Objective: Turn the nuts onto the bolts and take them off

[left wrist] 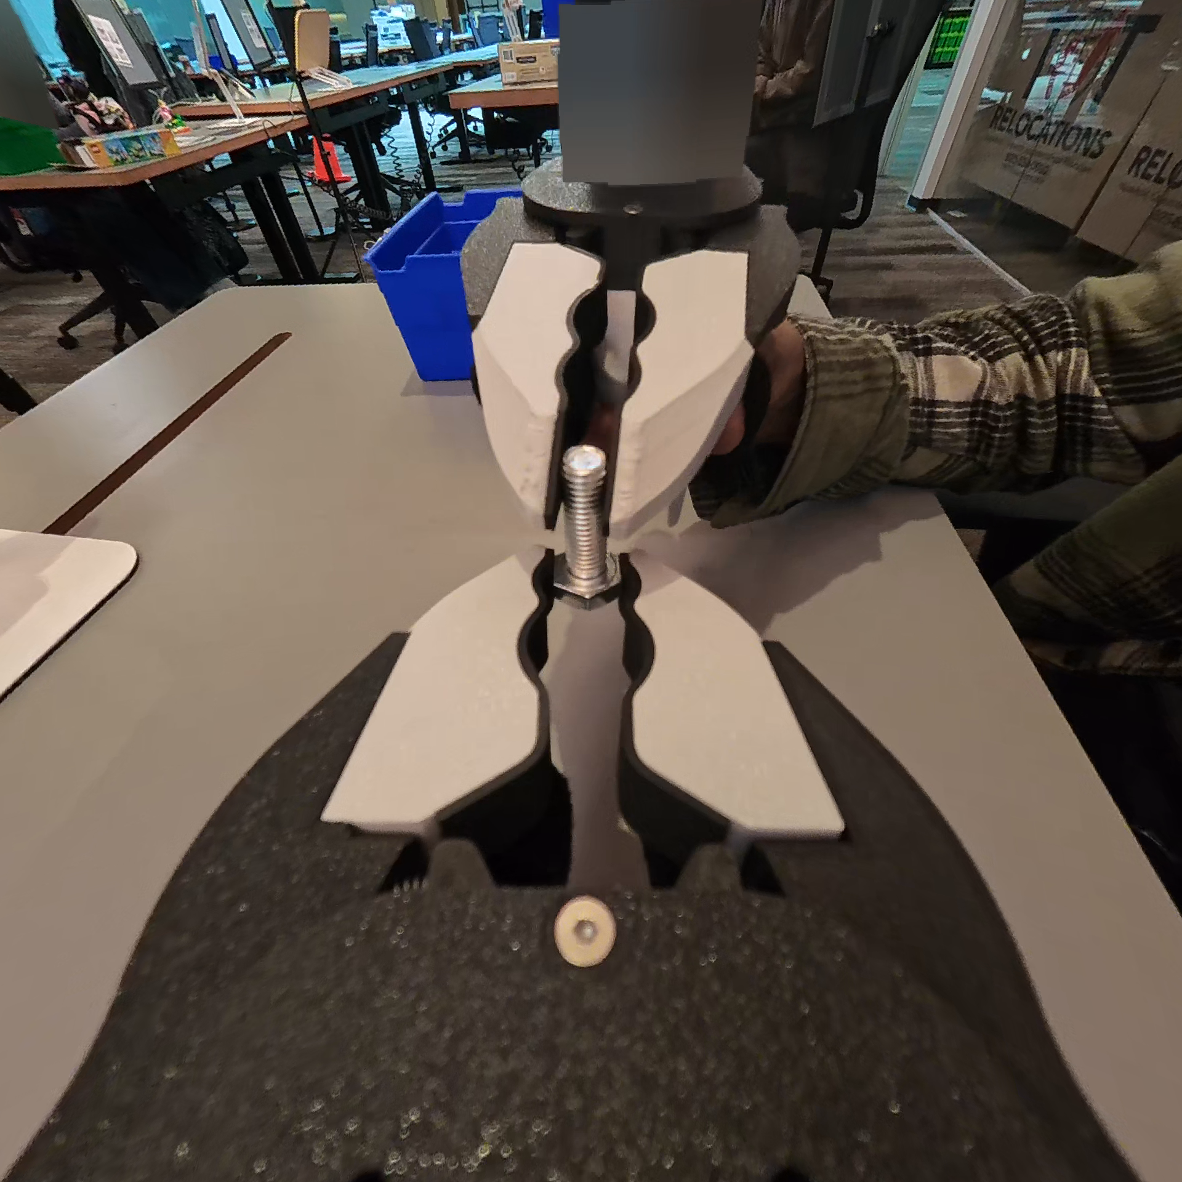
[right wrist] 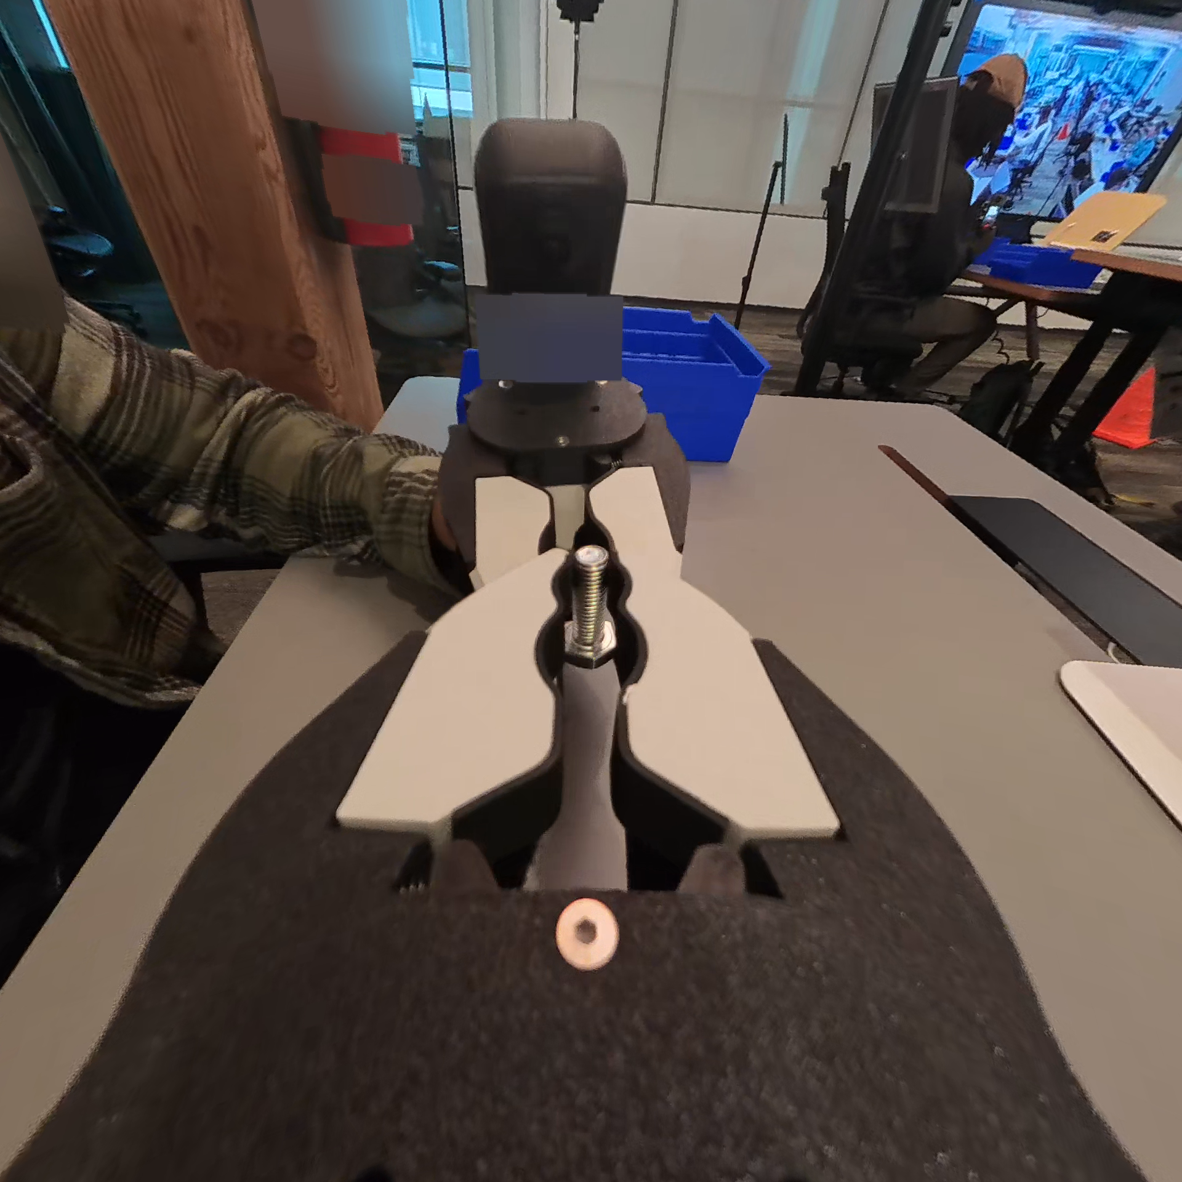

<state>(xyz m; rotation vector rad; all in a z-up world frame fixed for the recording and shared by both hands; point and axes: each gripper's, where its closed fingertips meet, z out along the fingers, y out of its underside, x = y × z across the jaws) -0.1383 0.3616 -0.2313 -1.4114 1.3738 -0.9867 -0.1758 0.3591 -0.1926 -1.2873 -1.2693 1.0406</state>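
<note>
A silver bolt [left wrist: 583, 512] stands upright over the grey table [left wrist: 256, 512], with a hex nut [left wrist: 585, 579] low on its thread, just above the head. My left gripper [left wrist: 585, 569] is closed on the bolt's hex base at its fingertips. My right gripper [left wrist: 579, 512] faces it from the far side, tilted down over the bolt. In the right wrist view, the right gripper [right wrist: 591, 563] surrounds the bolt [right wrist: 590, 607]. The nut [right wrist: 588, 646] sits in a scalloped recess between its fingers. The left gripper's fingers [right wrist: 512, 524] show beyond, their tips hidden.
A blue bin [left wrist: 425, 300] stands at the table's far edge and also shows in the right wrist view [right wrist: 691, 384]. A white pad [left wrist: 57, 595] and a black mat [right wrist: 1074, 563] lie to one side. A person's plaid sleeves [left wrist: 959, 396] reach in. Desks and chairs stand beyond. Tip to tip, the grippers are about 5 cm apart.
</note>
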